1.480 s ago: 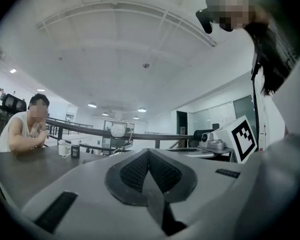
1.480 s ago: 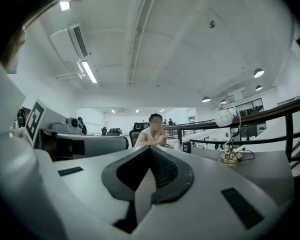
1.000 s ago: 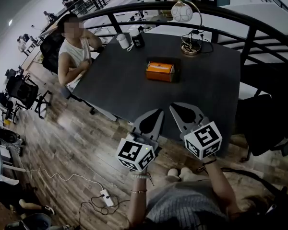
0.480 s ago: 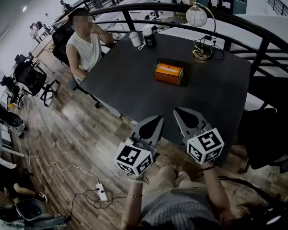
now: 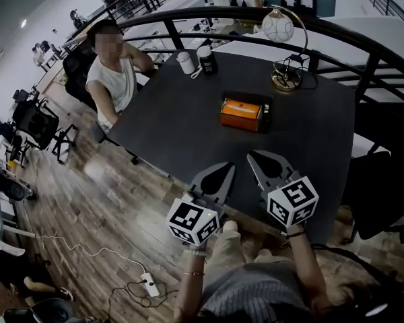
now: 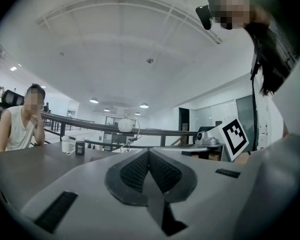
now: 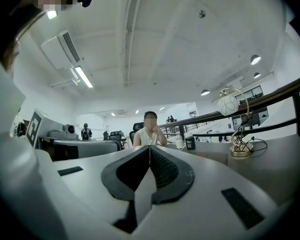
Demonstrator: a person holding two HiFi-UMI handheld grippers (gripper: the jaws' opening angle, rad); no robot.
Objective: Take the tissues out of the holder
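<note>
We see the orange, box-shaped tissues [image 5: 242,113] in a dark rectangular holder [image 5: 267,117] mid-way across the matte dark bench [image 5: 182,126], their long axis running left to right in the head view. Behind stand a globe-shaded brass lamp [image 5: 283,28], a white cup [image 5: 186,62] and a dark can [image 5: 206,58], with nothing in the way. Our left gripper [image 5: 227,166] and right gripper [image 5: 252,155] sit at the near edge, ribbed jaws pressed together, empty.
</note>
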